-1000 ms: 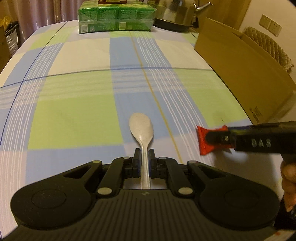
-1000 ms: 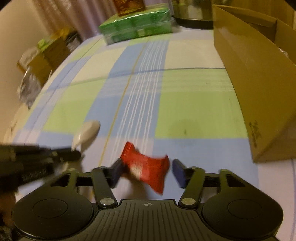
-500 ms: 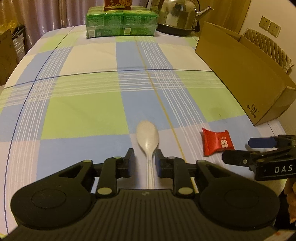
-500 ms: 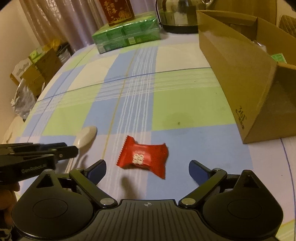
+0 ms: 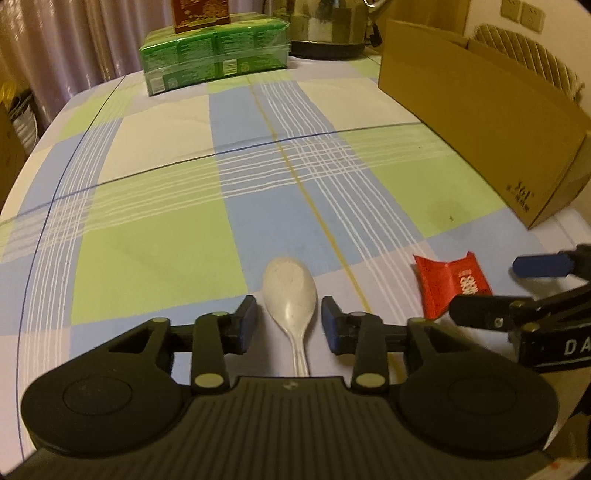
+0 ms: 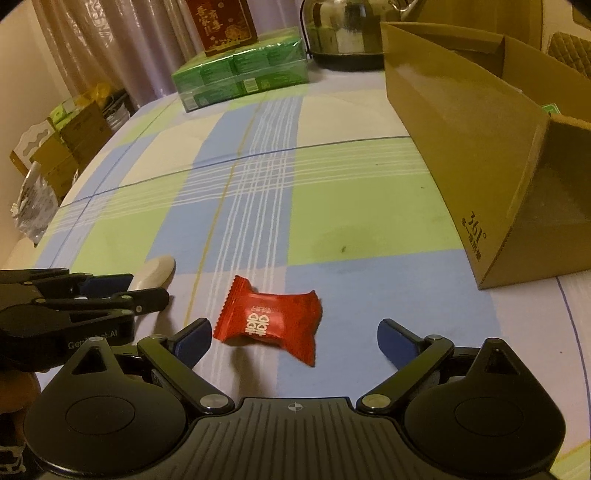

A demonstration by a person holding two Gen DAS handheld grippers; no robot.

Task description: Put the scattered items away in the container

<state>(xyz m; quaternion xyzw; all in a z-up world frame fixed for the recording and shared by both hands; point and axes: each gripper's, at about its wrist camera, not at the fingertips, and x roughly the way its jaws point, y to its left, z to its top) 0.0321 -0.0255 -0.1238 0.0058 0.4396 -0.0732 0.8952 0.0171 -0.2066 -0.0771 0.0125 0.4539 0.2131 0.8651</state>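
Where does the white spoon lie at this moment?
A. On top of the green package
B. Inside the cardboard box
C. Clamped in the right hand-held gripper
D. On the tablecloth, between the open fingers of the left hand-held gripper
D: the white spoon lies flat on the tablecloth, its bowl between the spread fingers of the left hand-held gripper, which do not touch it.

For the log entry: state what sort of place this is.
Most likely a home dining room. A checked tablecloth covers the table, a steel kettle and green tissue packs stand at the far end, and curtains hang behind.
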